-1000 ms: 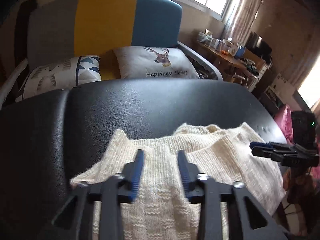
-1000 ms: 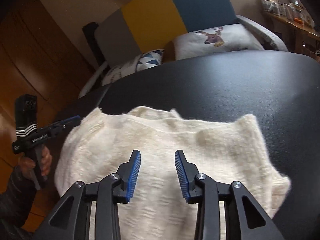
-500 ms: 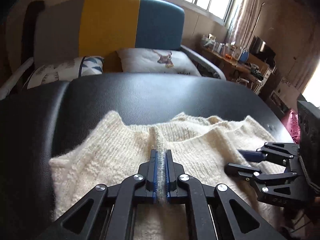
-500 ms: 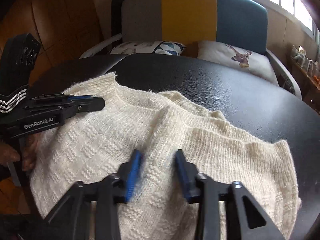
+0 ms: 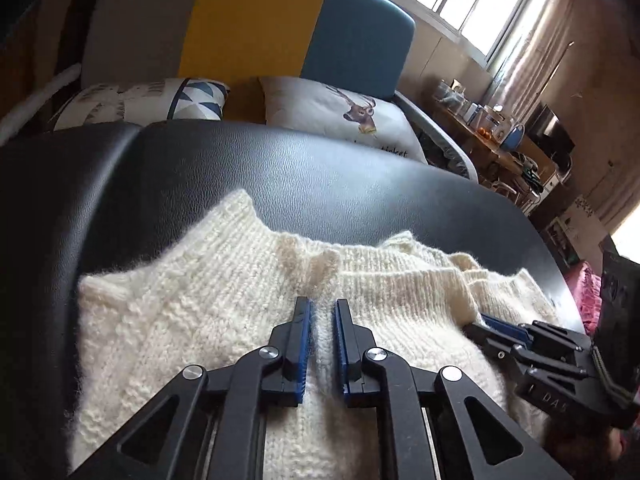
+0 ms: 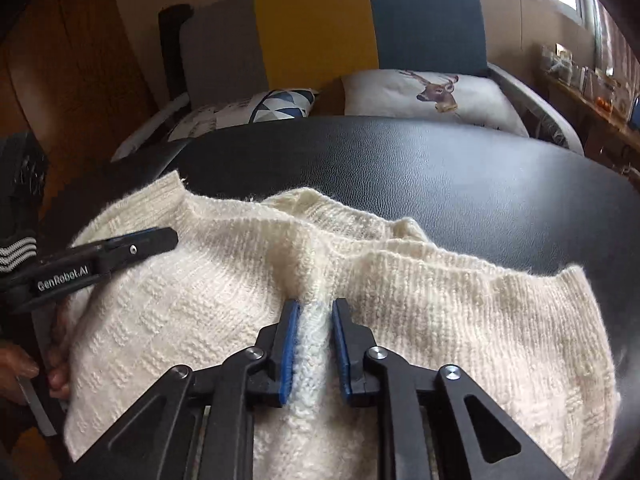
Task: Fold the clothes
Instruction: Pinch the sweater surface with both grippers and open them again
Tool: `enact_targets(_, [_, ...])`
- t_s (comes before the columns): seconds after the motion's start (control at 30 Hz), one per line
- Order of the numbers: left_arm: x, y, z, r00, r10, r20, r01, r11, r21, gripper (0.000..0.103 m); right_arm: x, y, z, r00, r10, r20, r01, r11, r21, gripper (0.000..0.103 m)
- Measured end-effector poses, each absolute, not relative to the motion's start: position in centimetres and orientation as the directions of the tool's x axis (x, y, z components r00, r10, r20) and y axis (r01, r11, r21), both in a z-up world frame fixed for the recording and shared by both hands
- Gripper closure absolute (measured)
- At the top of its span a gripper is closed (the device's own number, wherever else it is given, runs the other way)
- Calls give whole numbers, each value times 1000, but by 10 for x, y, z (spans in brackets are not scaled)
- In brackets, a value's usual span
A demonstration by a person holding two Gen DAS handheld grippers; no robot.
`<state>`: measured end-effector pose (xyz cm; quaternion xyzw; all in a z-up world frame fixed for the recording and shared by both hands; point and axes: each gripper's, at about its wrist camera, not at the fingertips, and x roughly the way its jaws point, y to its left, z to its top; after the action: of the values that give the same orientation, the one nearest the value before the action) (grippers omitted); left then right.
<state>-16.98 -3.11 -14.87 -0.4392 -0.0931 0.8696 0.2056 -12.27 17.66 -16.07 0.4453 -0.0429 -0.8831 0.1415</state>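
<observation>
A cream knit sweater point(image 5: 208, 312) lies bunched on the near half of a black leather table point(image 5: 320, 184). My left gripper point(image 5: 322, 314) is shut on a raised ridge of the knit near the collar. In the right wrist view the sweater point(image 6: 460, 320) spreads across the table point(image 6: 460, 184), and my right gripper point(image 6: 315, 314) is shut on another pinched ridge of the wool. Each gripper shows in the other's view: the right gripper point(image 5: 480, 322) low on the sweater's right side, the left gripper point(image 6: 166, 238) over its left shoulder. The cloth under both is hidden.
Behind the table stands a sofa point(image 5: 256, 24) with a grey, yellow and blue back and two pillows point(image 5: 352, 112). A cluttered side table point(image 5: 492, 132) sits at the far right under the window. A person's hand point(image 6: 28, 364) holds the left gripper's handle.
Both grippers hung open over the sweater a second ago. The left one came down and shut on a fold first; the right one has now lowered and shut on a ridge too.
</observation>
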Motion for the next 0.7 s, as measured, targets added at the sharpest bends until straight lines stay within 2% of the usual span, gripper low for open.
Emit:
enact_targets(0.2, [-131, -35, -147, -515, 445, -733, -281, -895, -346, 91, -93, 187, -161, -510, -380, -772, 275, -922, 272, 86])
enact_targets(0.3, [-114, -49, -132, -524, 464, -715, -255, -886, -388, 90, -87, 195, -153, -481, -431, -764, 256, -902, 347, 85])
enact_targets(0.47, [-92, -98, -99, -641, 353, -682, -205, -935, -291, 75, -72, 192, -122, -560, -435, -705, 281, -900, 333, 85])
enact_targets(0.53, [-91, -119, -94, -661, 317, -680, -180, -947, -266, 62, -70, 181, -113, -569, -438, -696, 319, -898, 304, 85])
enact_targets(0.7, [-100, -115, -101, -610, 319, -725, -269, -944, -189, 56, -70, 156, -120, -529, -406, -745, 361, -902, 235, 85])
